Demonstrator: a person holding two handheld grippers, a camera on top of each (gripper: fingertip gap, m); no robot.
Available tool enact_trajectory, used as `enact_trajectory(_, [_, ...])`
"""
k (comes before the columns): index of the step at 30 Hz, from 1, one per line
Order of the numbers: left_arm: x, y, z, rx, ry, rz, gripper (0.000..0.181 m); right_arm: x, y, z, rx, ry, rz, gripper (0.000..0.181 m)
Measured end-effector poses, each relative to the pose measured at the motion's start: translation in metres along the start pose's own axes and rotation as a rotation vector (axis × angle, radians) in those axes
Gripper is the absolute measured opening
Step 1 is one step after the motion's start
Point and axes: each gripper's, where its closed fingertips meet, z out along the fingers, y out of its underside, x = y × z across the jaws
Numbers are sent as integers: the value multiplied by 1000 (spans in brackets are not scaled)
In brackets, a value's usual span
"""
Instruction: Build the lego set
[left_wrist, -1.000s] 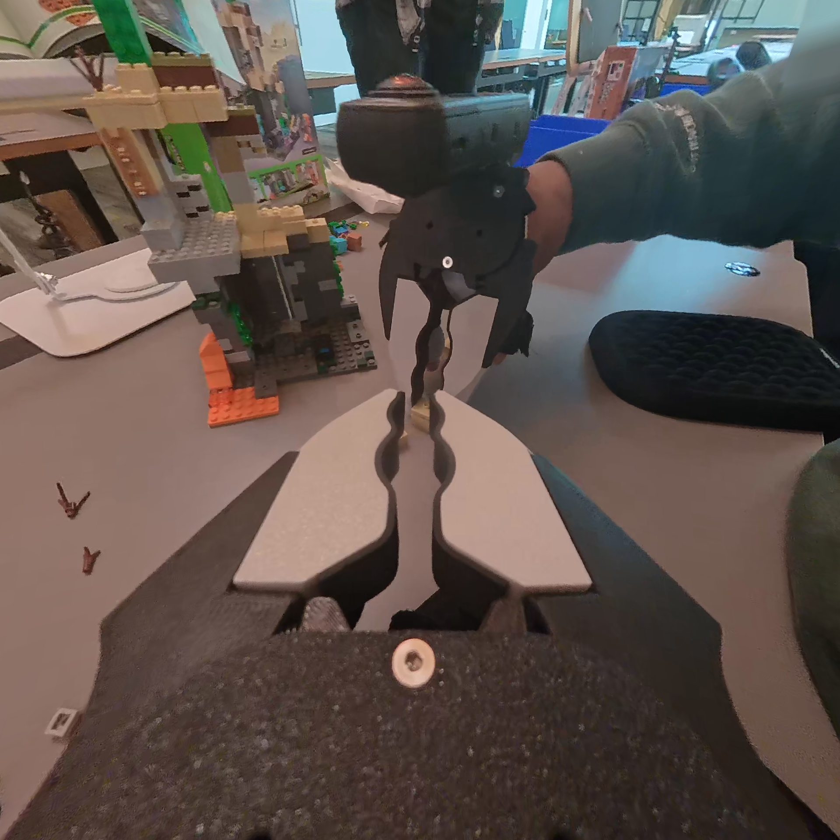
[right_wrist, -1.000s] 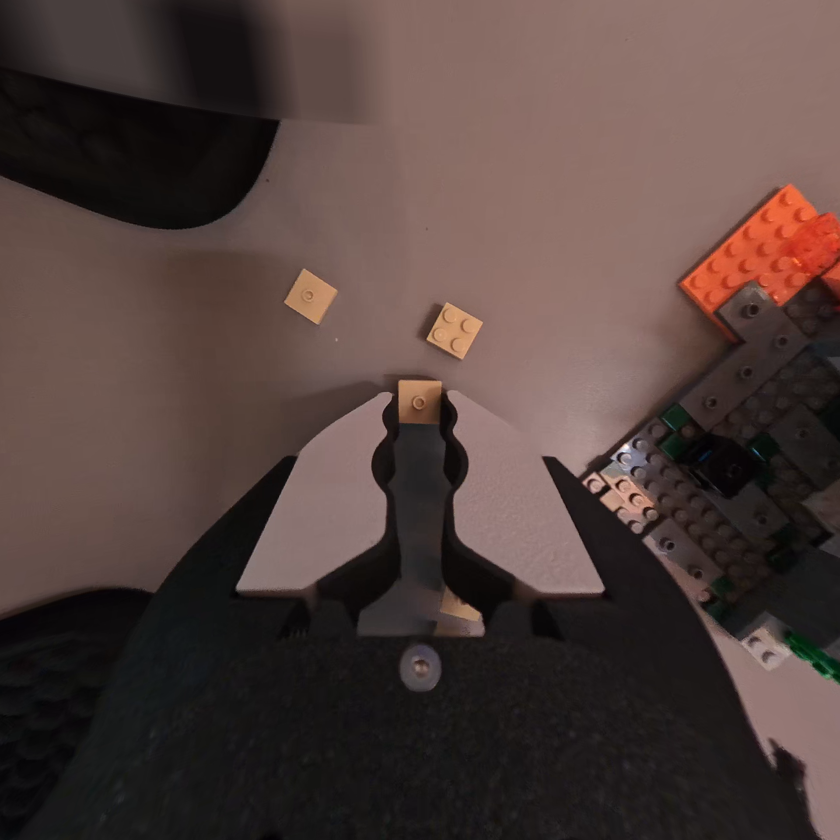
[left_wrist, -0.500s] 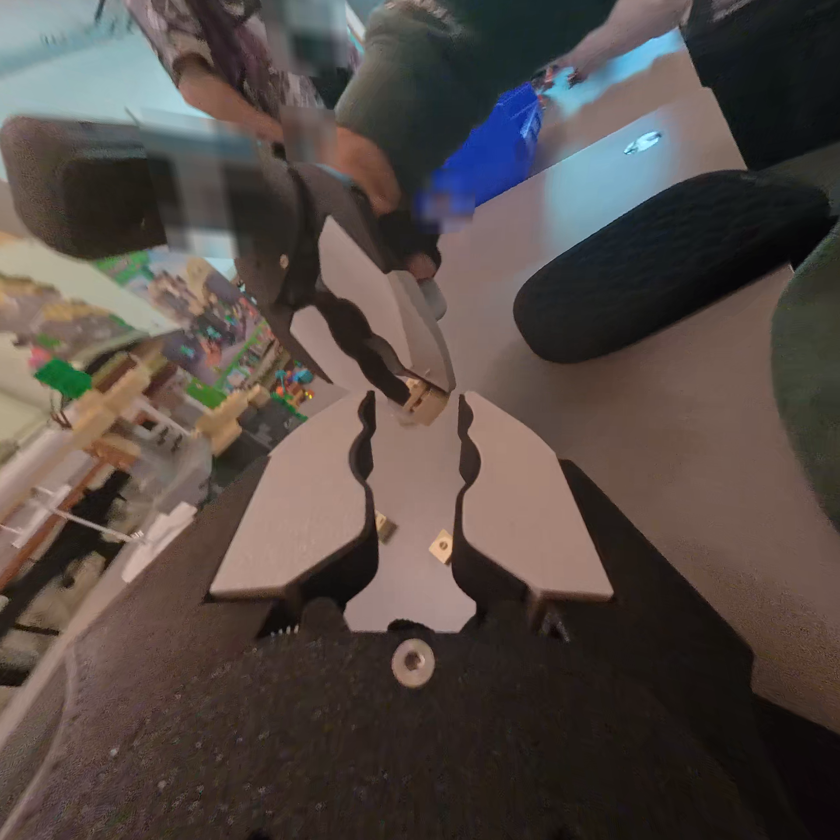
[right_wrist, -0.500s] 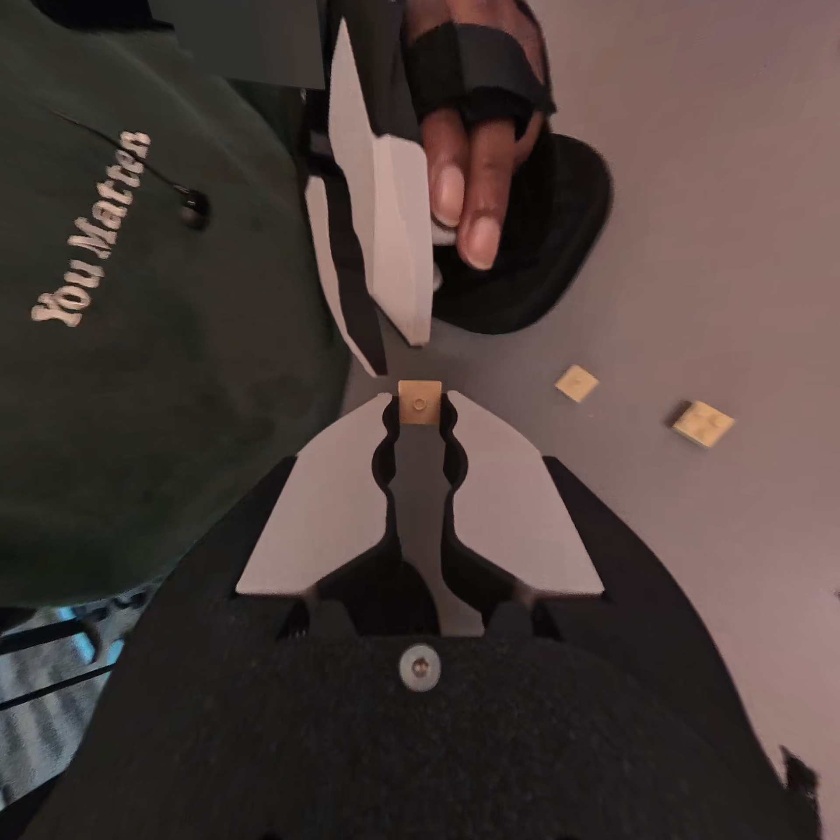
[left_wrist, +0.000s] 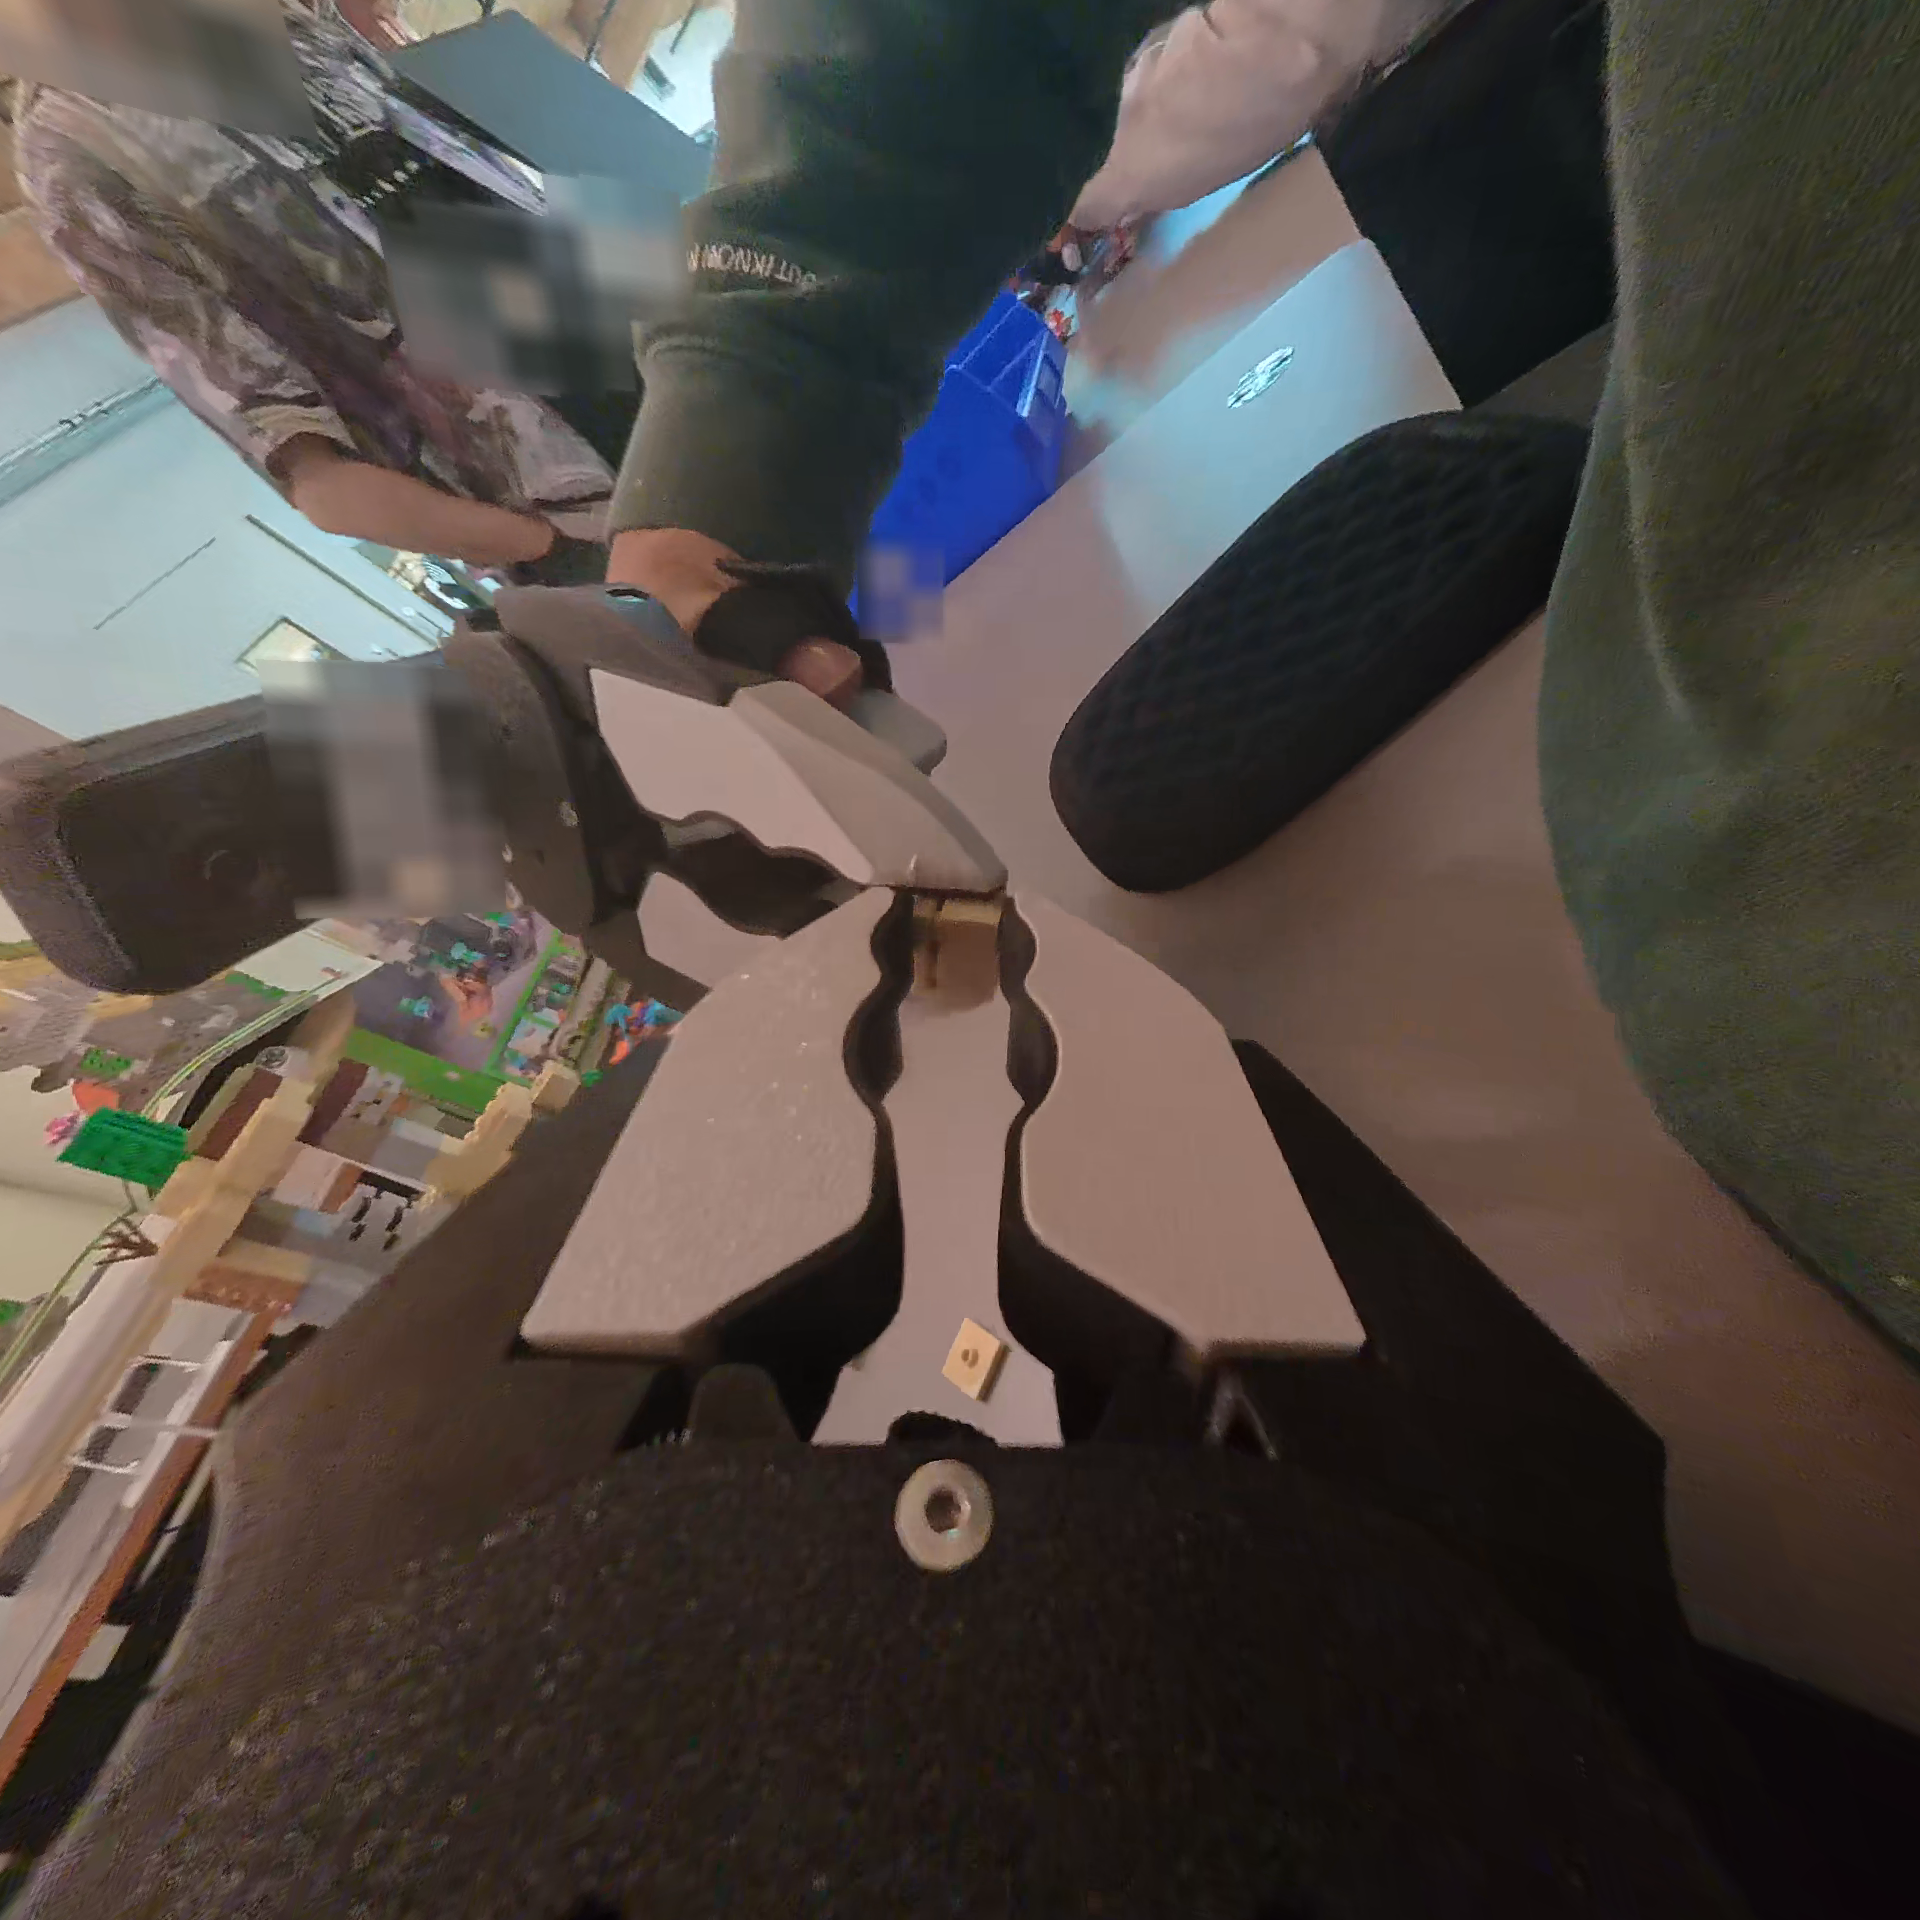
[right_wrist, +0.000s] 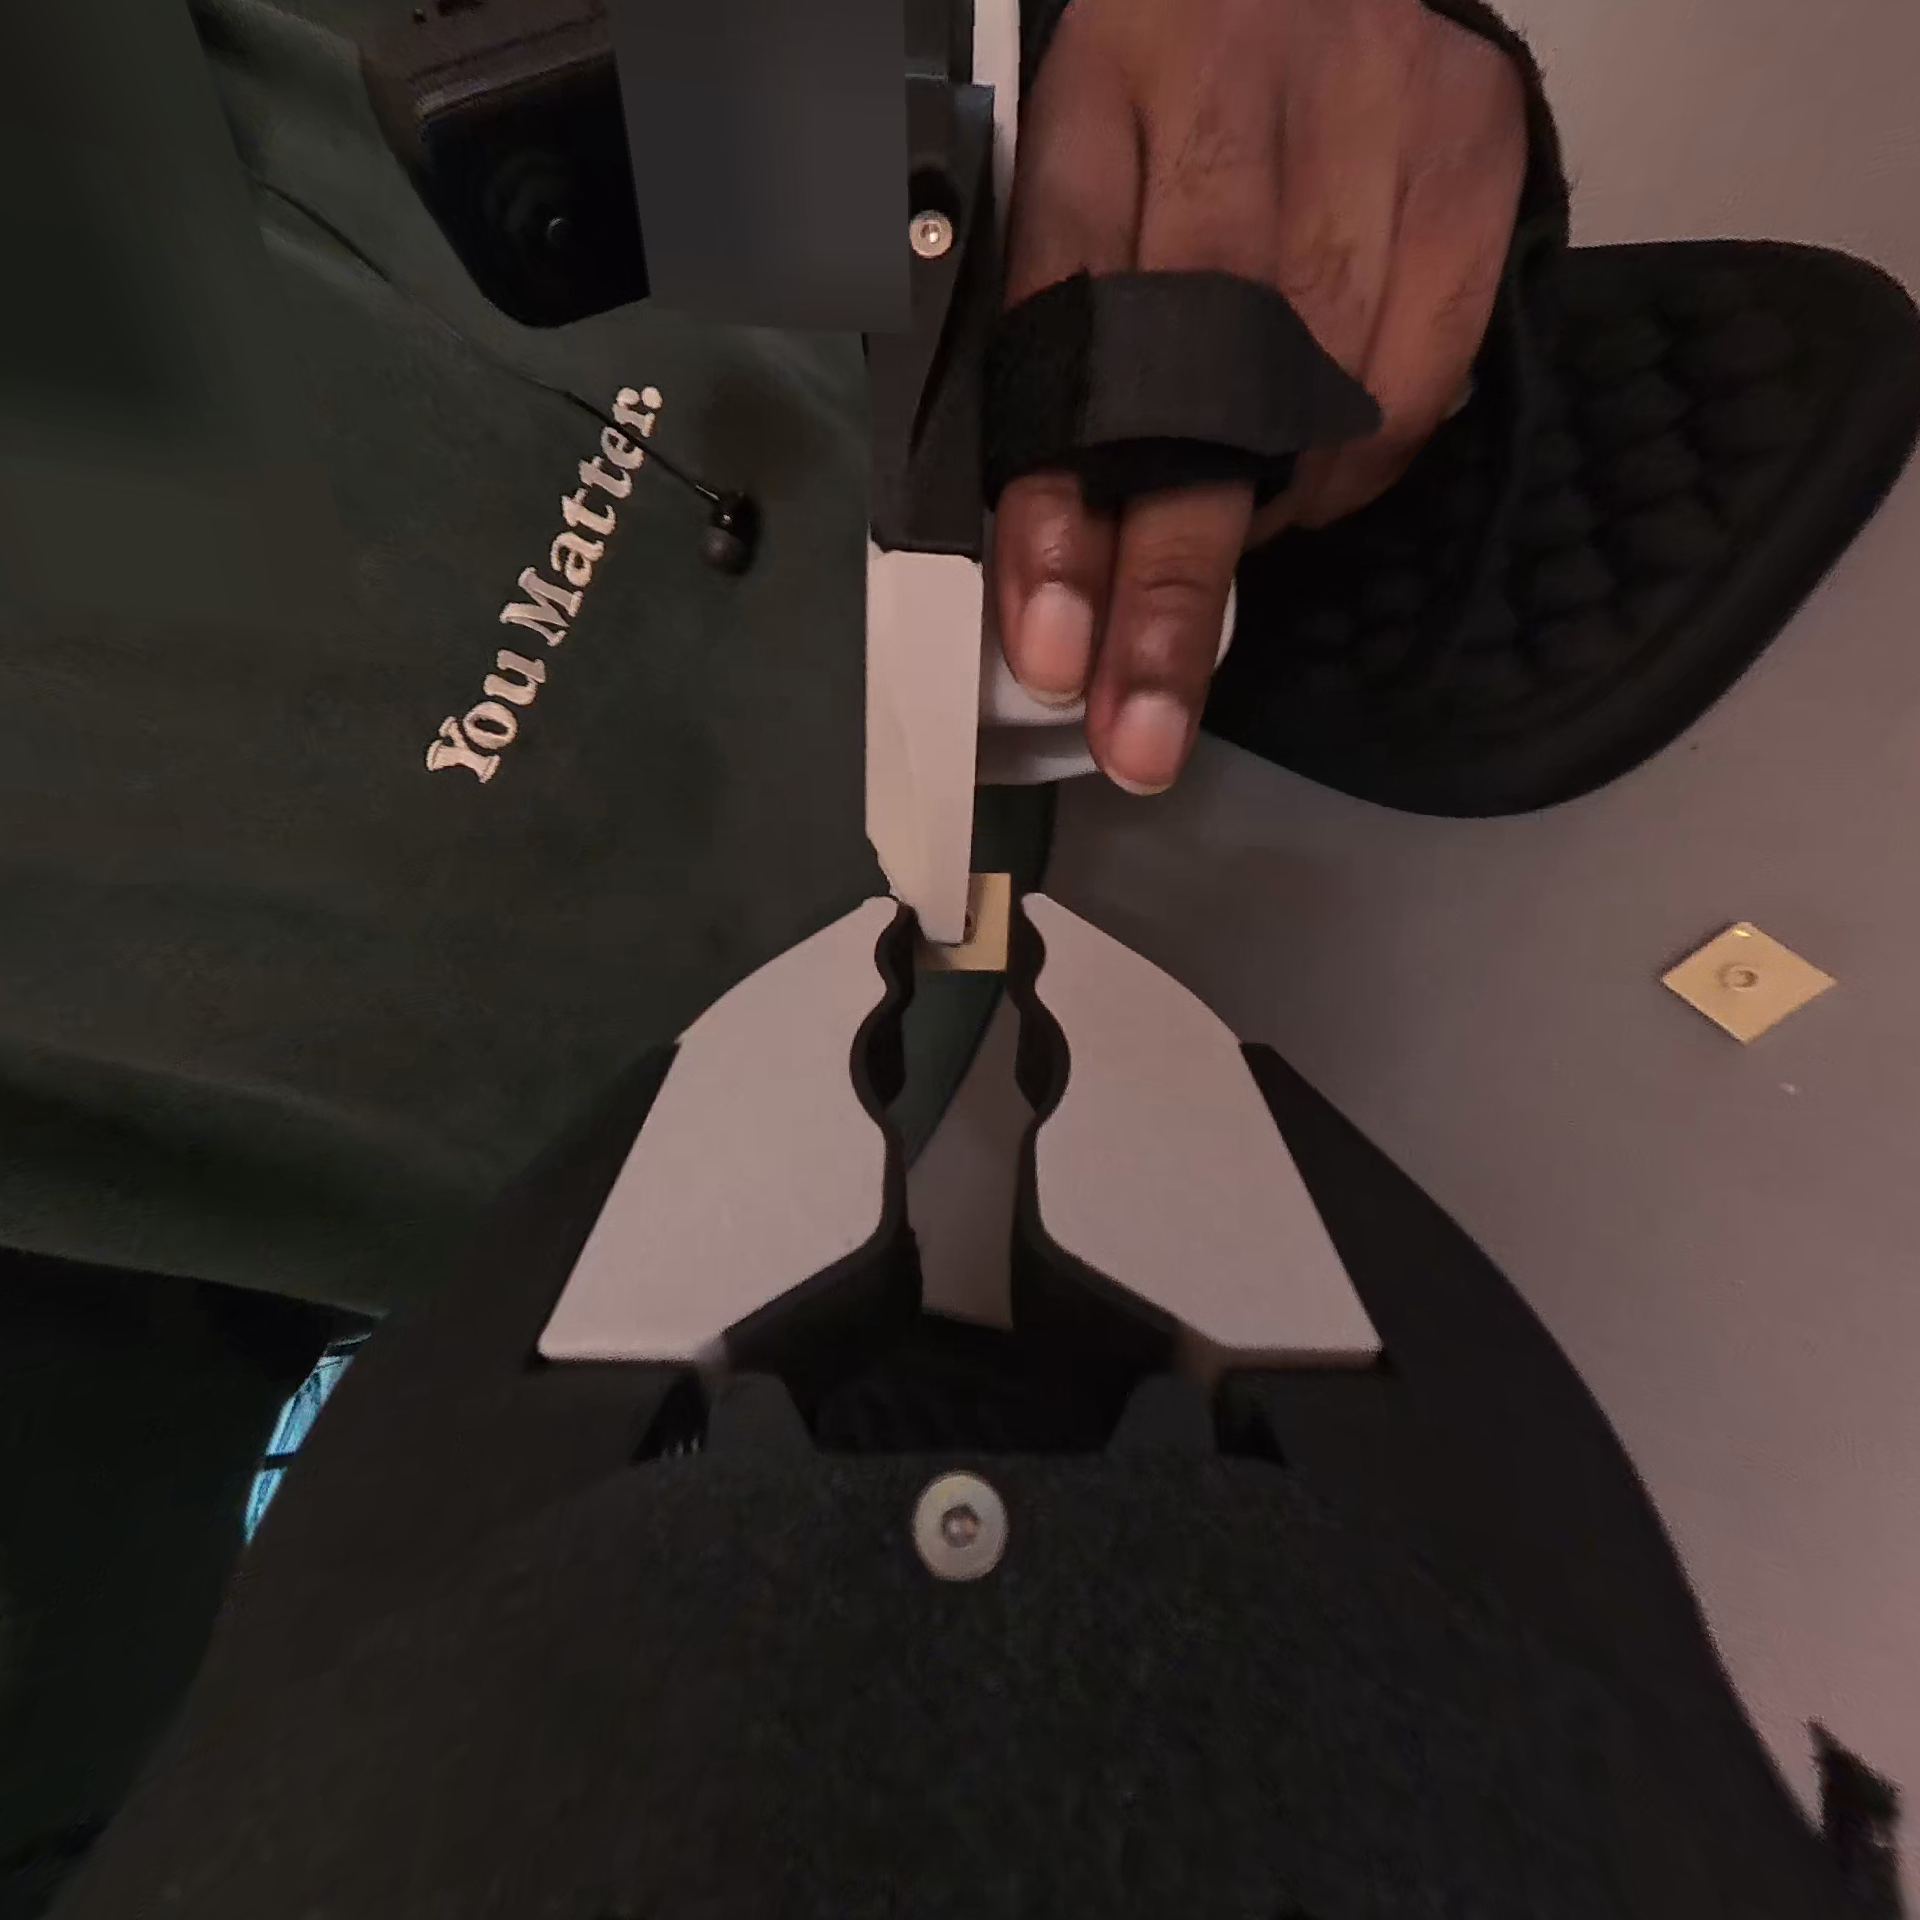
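Note:
A small tan tile (right_wrist: 992, 925) sits between the tips of my right gripper (right_wrist: 961, 920), which is shut on it. My left gripper (left_wrist: 956, 920) meets it tip to tip above the table. Its jaws have closed in against the sides of the same tan tile (left_wrist: 961, 961). The right gripper (left_wrist: 940, 883) comes in from the upper left in the left wrist view. One left finger (right_wrist: 920, 748) covers the left half of the tile in the right wrist view. A second tan tile (right_wrist: 1745, 982) lies loose on the table, also seen in the left wrist view (left_wrist: 975, 1361).
The partly built Lego model (left_wrist: 312, 1164) stands at the left, with its box behind it. A black textured pad (left_wrist: 1299, 644) lies on the grey table to the right. A blue bin (left_wrist: 977, 457) and another person (left_wrist: 260, 260) are behind. A dark green sweatshirt (right_wrist: 312, 727) fills the left. Less than 4 cm separates the two grippers' tips.
The right gripper lifted the tan tile off the table and turned toward the left gripper. The left gripper opened, tilted up, then narrowed around the tile.

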Motion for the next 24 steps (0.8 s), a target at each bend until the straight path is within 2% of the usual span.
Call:
enact_trajectory(4, [-5, -5, -5, 40, -2, -70, 15, -4, -10, -2, 108, -11, -9, 17])
enact_trajectory(7, [-14, -8, -11, 84, -9, -158, 15, -4, -16, -7, 188, 67, -75, 25])
enact_trajectory(13, [-28, -7, -19, 135, -4, -329, 15, 0, -25, -25, 317, 536, -428, 23])
enact_trajectory(16, [-29, -6, -17, 143, 13, -385, 15, 2, -25, -27, 300, 785, -580, 21])
enact_trajectory(18, [-28, -5, -14, 130, 26, -391, 15, 0, -26, -26, 285, 885, -647, 17])
enact_trajectory(24, [-22, -8, -9, 111, 60, -379, 15, -3, -18, -22, 213, 913, -671, 13])
